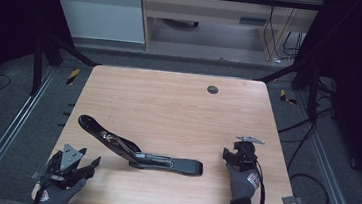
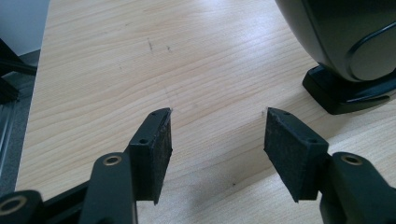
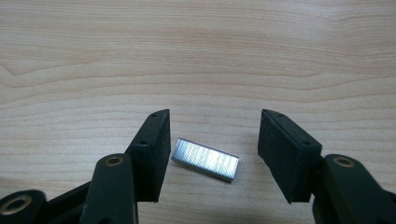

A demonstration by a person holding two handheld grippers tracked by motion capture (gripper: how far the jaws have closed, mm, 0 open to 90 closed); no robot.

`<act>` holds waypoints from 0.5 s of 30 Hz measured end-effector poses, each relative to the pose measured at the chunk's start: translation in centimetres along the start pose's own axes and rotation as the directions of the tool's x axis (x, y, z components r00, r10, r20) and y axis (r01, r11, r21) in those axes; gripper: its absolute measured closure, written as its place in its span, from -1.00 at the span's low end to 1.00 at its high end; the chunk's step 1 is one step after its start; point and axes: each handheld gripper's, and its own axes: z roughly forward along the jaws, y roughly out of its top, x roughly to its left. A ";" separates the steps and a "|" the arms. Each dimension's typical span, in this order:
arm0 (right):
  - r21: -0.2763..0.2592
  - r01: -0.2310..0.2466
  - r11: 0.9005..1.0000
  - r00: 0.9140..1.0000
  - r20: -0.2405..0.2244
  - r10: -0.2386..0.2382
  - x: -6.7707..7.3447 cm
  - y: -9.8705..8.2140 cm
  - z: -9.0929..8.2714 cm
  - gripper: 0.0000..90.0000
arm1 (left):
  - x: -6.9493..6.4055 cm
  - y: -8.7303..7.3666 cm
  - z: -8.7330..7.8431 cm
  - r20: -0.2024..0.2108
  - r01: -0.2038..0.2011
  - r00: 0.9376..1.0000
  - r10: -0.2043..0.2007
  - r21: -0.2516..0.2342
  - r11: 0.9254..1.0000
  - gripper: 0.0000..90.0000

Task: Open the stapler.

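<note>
— Left side?
— My left gripper (image 1: 85, 157) sits near the table's (image 1: 169, 101) front left edge, jaws apart on nothing, the stapler (image 1: 134, 150) just right.
— Right?
— My right gripper (image 3: 212, 135) gapes around the staple strip (image 3: 205, 159), pads clear, bare wood beyond

The left hand-held gripper (image 1: 83, 159) sits low at the near left, held in a dark gloved left hand (image 1: 57, 195), its black jaws pointing far-right and standing apart with nothing between them. The right hand-held gripper (image 1: 230, 153) is at the near right, in a gloved right hand (image 1: 244, 181), pointing down, its jaws spread wide.
</note>
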 end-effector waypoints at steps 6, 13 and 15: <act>0.008 -0.009 1.000 1.000 0.008 0.009 0.1 0.0 0.2 0.07 | 0.0 0.0 0.0 0.001 0.001 1.000 -0.001 0.001 1.000 -0.08; 0.024 -0.009 1.000 1.000 0.010 0.009 0.2 -0.1 0.4 0.11 | 0.0 0.0 0.0 0.000 0.002 1.000 -0.002 0.001 1.000 -0.08; 0.029 -0.006 1.000 1.000 0.015 0.006 0.1 -0.2 0.5 0.14 | 0.0 0.0 0.0 0.001 0.002 1.000 -0.002 0.002 1.000 -0.08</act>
